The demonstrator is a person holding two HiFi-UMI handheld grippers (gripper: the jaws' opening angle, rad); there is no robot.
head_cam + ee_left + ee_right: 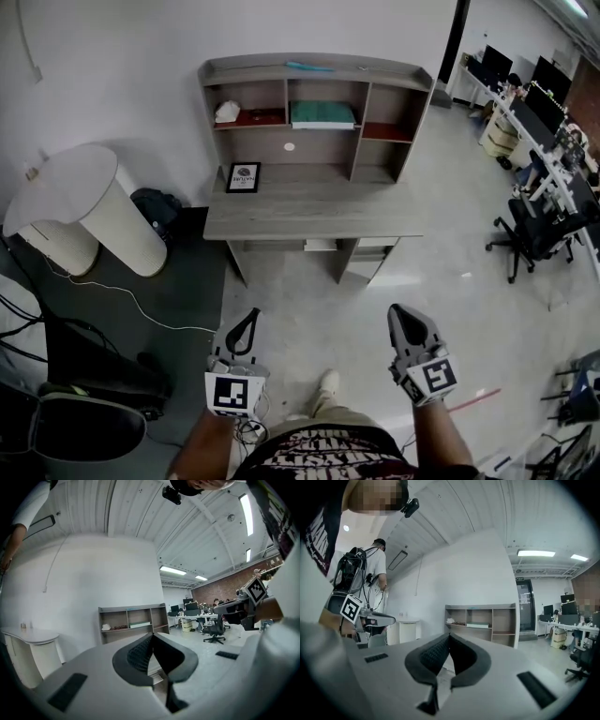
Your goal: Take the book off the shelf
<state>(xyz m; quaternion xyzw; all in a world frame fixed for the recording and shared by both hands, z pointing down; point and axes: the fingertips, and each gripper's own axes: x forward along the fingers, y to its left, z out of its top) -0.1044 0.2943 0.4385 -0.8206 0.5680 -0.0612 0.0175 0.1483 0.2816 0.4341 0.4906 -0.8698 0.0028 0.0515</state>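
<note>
Standing well apart from the desk (309, 211), the person holds both grippers low in the head view. The left gripper (251, 315) is at the lower left of the frame and the right gripper (397, 311) at the lower right. The fingers (138, 653) of the left one are clenched together with nothing between them. The fingers (433, 656) of the right one are clenched on nothing too. The book (322, 114) lies flat in the middle compartment of the shelf (375, 67), at the upper centre of the frame, well apart from both grippers. A framed picture (244, 177) stands on the desk below the left compartment.
</note>
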